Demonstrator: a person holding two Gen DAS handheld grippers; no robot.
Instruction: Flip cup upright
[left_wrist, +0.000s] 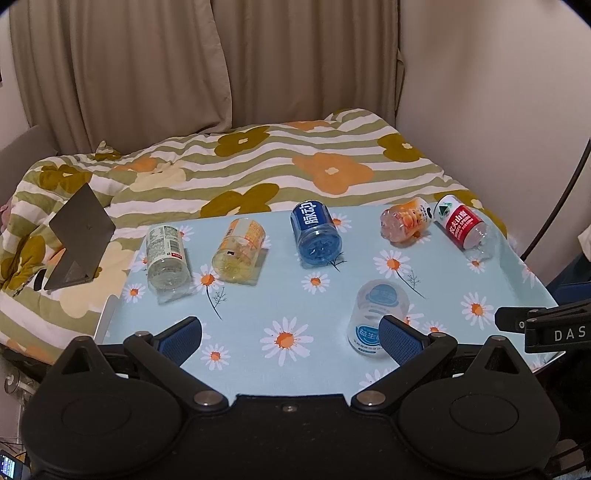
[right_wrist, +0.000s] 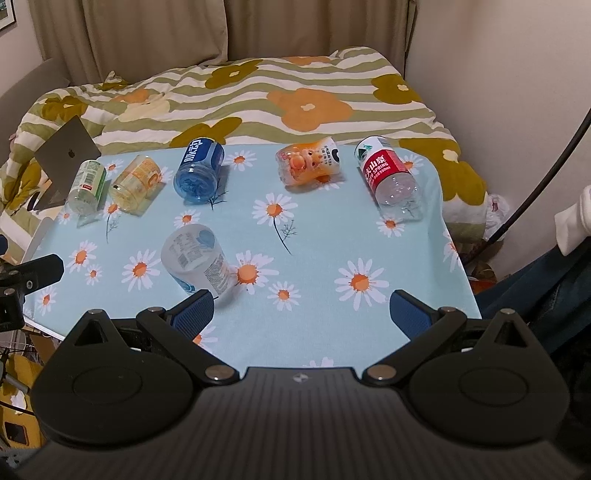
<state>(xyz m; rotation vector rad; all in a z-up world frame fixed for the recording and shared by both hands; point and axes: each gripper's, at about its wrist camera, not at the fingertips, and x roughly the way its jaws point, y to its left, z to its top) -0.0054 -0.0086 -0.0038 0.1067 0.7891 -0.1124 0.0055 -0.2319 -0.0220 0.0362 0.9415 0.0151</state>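
Several cut-bottle cups lie on their sides on the daisy-print table (left_wrist: 258, 314). A row at the back holds a green-label cup (left_wrist: 166, 256), a yellow cup (left_wrist: 239, 249), a blue cup (left_wrist: 316, 232), an orange cup (left_wrist: 406, 219) and a red-label cup (left_wrist: 463, 225). A clear cup with a pale blue label (left_wrist: 376, 317) sits nearer, just ahead of the left gripper's right finger; it also shows in the right wrist view (right_wrist: 197, 264). My left gripper (left_wrist: 291, 332) is open and empty. My right gripper (right_wrist: 301, 308) is open and empty, with the clear cup by its left finger.
A bed with a striped flower quilt (left_wrist: 258, 162) lies behind the table. An open laptop (left_wrist: 79, 240) stands at the table's left, on the bed. Curtains and a wall are behind. The right gripper's tip (left_wrist: 543, 325) shows at the right edge of the left wrist view.
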